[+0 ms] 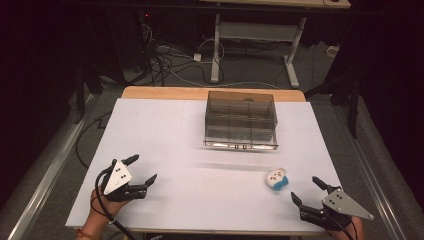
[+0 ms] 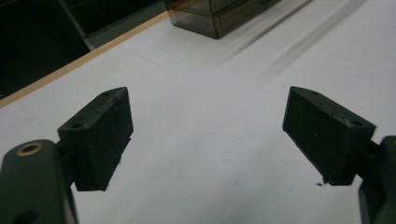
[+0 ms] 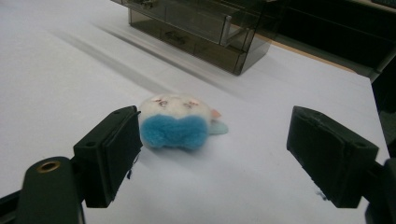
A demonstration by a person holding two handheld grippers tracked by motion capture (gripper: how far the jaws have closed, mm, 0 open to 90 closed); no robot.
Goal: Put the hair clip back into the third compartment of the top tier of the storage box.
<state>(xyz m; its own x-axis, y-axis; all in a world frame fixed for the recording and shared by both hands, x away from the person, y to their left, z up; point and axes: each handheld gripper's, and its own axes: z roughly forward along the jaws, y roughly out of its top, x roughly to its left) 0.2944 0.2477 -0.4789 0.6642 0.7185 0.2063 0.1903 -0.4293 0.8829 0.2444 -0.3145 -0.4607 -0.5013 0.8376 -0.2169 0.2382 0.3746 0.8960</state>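
Room: dark, with cables [image 1: 165, 62] lying on the floor beyond the table and the white legs of a second desk [image 1: 260, 37] behind them.
Surface: a white table [image 1: 165, 130] with a wooden strip along its far edge; all places below are given relative to the drawer box.
Drawer box [image 1: 241, 120]: a smoky, see-through plastic chest of small drawers, standing toward the far edge of the table, a little right of centre; its drawer fronts face the person. In the left gripper view a corner of it [image 2: 219, 14] shows at the top; in the right gripper view its front [image 3: 201, 32] lies beyond the toy.
Plush toy [image 1: 276, 179]: a small soft figure, white above and blue below, lying on the table in front of the drawer box, toward its right front corner and apart from it.
Right gripper [image 1: 307, 191]: in front of the drawer box and to its right, near the table's front edge; jaws spread wide, grasping nothing. In the right gripper view the toy [image 3: 175, 122] lies just beyond the jaws, nearer the left one; whether that jaw touches it cannot be told.
Left gripper [image 1: 142, 170]: well to the left of the drawer box and nearer the person; jaws released and wide apart, with bare table between them [image 2: 205, 135].
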